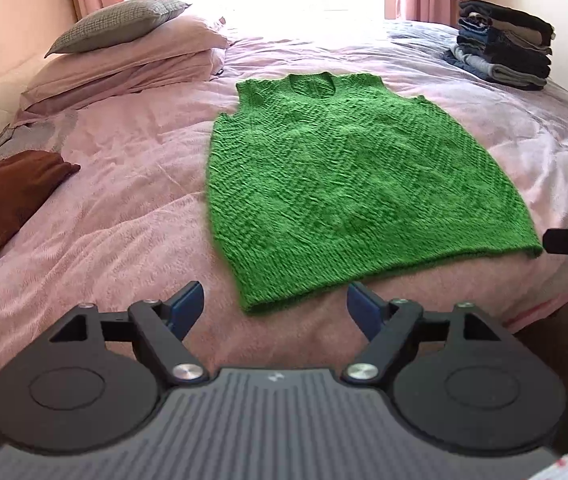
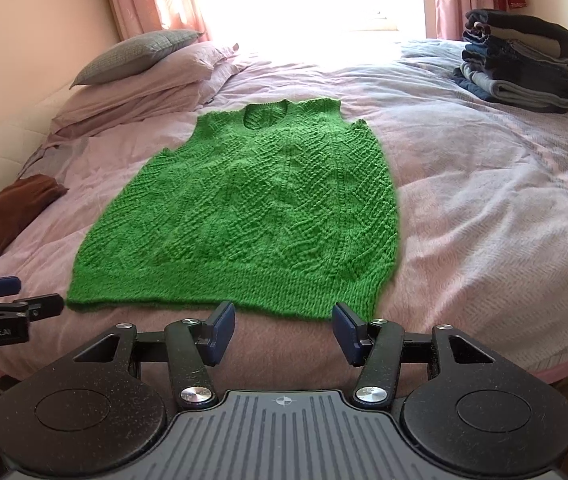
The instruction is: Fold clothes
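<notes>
1. A green knitted vest (image 1: pixel 336 184) lies flat on the pink bed (image 1: pixel 124 200), neck hole at the far end.
2. The left claw (image 1: pixel 275 306) is wide open and holds nothing. It sits just before the vest's near left corner.
3. The right claw (image 2: pixel 283 326) is wide open too, empty, at the near hem.
4. A pile of folded clothes (image 2: pixel 520 60) sits far right.
5. The brown cloth (image 1: pixel 8 196) is cut off at the left edge.
6. The window is too bright to see through.

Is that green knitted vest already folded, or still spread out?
Spread out. The green knitted vest lies flat on the bed, neckline, both armholes and the whole hem showing, with no fold.
</notes>
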The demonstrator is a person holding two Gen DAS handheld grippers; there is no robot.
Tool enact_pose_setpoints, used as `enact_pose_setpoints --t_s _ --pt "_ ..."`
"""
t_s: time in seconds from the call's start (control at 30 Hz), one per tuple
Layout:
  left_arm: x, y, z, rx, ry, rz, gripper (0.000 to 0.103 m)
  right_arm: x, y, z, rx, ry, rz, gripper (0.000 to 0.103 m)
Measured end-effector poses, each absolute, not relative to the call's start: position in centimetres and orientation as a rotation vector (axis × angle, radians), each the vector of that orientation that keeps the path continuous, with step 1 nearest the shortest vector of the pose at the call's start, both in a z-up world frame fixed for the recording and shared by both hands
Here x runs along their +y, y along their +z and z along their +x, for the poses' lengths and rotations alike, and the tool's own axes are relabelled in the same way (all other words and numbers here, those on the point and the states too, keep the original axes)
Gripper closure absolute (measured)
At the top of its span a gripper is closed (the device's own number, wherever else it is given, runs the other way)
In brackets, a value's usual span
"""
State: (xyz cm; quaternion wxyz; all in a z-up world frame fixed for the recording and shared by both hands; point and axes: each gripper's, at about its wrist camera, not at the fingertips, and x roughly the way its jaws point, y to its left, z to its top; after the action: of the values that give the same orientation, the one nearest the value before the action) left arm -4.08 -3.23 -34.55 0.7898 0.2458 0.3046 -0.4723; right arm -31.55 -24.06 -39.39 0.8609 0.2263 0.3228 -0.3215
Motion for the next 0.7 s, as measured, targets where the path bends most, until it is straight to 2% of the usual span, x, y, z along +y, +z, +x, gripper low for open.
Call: enact_pose_setpoints --t_s 0.4,0.6,0.7 --pt "-11.6 -37.0 5.4 0.685 -1.112 0.511 0.027 -35.5 -42.9 -26.6 0.757 -0.653 0.509 0.052" --pt "-18.7 -37.2 11.7 0.607 -1.215 0.524 0.028 -44.4 -43.9 -23.3 0.731 -0.585 0.444 0.052" --pt "-23.0 -37.2 15.0 0.561 -1.274 0.538 0.034 -49.6 -44.4 -20.9 0.732 -0.533 0.428 0.052"
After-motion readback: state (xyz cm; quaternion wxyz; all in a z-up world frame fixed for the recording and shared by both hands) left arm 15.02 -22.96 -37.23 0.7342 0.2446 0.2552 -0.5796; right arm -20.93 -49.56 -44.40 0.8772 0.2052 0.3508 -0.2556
